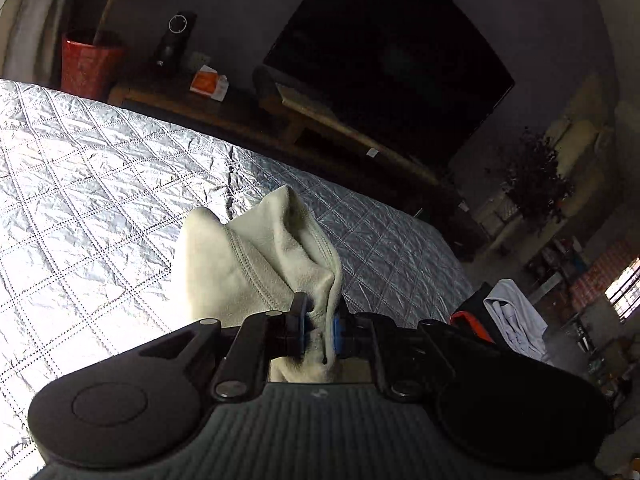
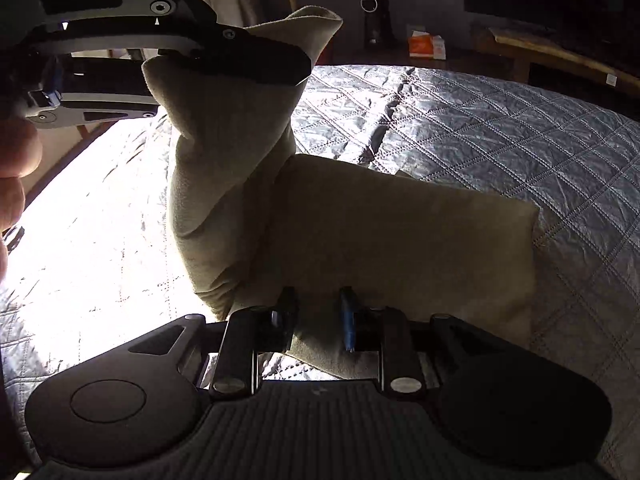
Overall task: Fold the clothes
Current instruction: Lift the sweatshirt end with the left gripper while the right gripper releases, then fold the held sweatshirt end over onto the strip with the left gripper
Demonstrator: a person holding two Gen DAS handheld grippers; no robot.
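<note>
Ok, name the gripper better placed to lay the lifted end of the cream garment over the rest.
Left. The left gripper is shut on a bunched end of the cream garment and holds it raised above the quilted bedspread. The right gripper has open jaws, gripping nothing.

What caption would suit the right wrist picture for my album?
Right tongs open around a cream fleece garment on a silver quilted bedspread, while the left tongs lift its other end.

The right gripper hovers with parted jaws over the near edge of a folded cream garment on the quilted grey bedspread. At upper left, the left gripper lifts a bunched part of the cloth, a person's fingers beside it.
</note>
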